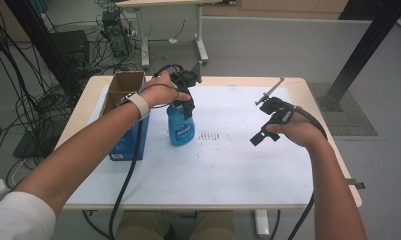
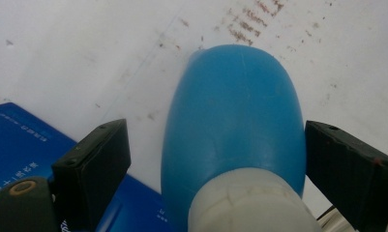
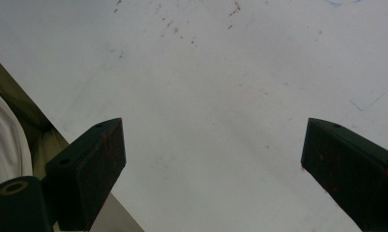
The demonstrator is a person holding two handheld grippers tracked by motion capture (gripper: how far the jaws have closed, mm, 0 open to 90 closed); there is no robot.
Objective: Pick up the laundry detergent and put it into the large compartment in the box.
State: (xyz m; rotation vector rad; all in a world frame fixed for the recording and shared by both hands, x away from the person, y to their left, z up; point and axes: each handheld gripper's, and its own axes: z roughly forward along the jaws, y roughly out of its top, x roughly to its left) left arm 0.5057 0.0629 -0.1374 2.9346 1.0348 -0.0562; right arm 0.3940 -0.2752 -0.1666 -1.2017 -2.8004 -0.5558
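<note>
A blue plastic bottle (image 1: 181,128) with a white neck stands upright on the white sheet, left of centre. My left gripper (image 1: 186,98) comes down over its top, held by a hand. In the left gripper view the bottle (image 2: 235,121) sits between the two jaws of the left gripper (image 2: 216,128), which is open, with a gap on the left side. My right gripper (image 1: 266,126) hovers open above the right part of the sheet. Nothing lies between the fingers of the right gripper (image 3: 216,125), with bare white sheet below them.
A blue carton (image 1: 126,136) with an open cardboard top stands just left of the bottle, and its blue face (image 2: 17,140) lies close to my left jaw. The white sheet (image 1: 238,165) covers most of the table. Cables and table legs lie on the floor beyond.
</note>
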